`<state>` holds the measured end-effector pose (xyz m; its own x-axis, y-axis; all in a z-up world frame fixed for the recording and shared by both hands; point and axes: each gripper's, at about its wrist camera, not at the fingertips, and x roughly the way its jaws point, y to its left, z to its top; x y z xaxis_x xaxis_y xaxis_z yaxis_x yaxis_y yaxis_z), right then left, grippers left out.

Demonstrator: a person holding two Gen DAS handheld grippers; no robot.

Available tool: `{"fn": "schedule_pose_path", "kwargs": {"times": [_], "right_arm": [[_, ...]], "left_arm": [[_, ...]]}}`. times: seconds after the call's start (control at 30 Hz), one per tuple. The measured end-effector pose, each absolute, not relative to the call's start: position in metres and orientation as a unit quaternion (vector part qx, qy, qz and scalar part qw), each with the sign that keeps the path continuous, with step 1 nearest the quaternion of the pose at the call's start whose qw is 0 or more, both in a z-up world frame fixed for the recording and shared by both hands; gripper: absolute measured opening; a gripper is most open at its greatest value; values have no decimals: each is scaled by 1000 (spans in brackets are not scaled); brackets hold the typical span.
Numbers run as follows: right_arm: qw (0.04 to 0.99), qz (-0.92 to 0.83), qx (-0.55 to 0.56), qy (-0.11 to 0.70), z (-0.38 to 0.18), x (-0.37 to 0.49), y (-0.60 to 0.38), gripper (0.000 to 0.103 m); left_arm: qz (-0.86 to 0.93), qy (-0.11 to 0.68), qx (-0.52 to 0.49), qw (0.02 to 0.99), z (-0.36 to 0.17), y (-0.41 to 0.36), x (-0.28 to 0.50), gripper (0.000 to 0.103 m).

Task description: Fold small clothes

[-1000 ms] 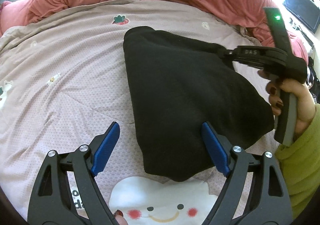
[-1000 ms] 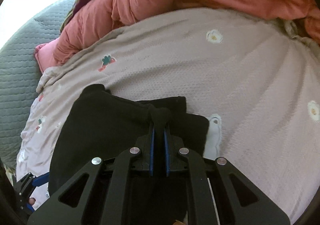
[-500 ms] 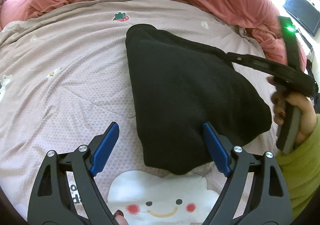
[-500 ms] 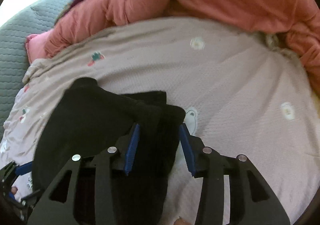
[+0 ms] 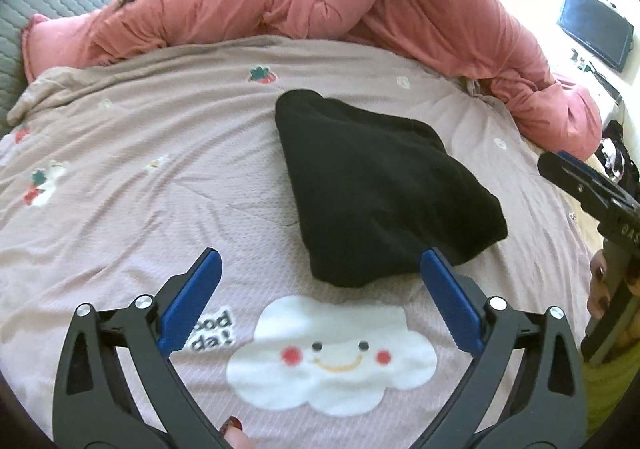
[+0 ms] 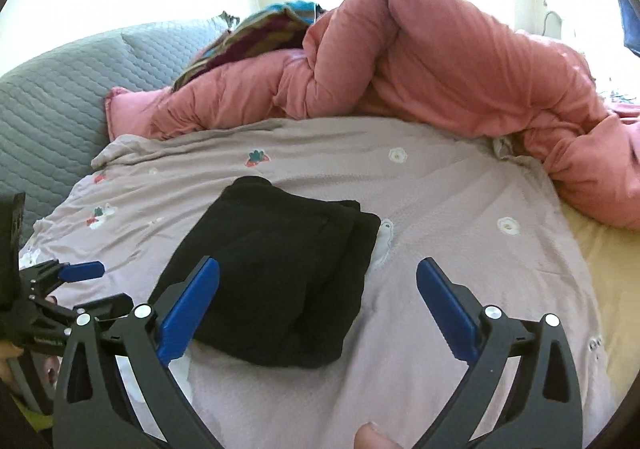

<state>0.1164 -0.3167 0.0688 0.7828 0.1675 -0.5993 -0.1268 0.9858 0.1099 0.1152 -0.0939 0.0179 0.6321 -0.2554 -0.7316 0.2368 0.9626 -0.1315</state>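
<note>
Your left gripper stands wide, jaws just opened further, nothing pressed between the pads; the near tip of the black folded garment lies just ahead, by its right pad. Your right gripper is also spread wide, jaws just opened off the cloth; the garment lies ahead, toward its left pad and partly behind it, folded edges stacked on its far right side. Bare pink-grey bedspread runs ahead and to the right of the right gripper. Left of the left gripper the spread is likewise bare. A cloud patch sits under the left gripper. The rumpled pink duvet bounds the far edge; grey quilted cover far left.
</note>
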Motion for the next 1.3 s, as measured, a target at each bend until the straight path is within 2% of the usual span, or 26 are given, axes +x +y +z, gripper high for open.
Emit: {"fn": "schedule_pose_path", "kwargs": {"times": [0.53, 0.77, 1.3], "right_arm": [[931, 56, 13, 361, 43, 57, -278, 98], [922, 43, 16, 385, 29, 53, -274, 98], [923, 43, 7, 383, 35, 48, -269, 98]], "left_arm": [[-122, 405, -19, 906, 10, -67, 65, 93], [-120, 406, -34, 905, 8, -57, 58, 93], [-117, 406, -37, 906, 9, -56, 54, 93]]}}
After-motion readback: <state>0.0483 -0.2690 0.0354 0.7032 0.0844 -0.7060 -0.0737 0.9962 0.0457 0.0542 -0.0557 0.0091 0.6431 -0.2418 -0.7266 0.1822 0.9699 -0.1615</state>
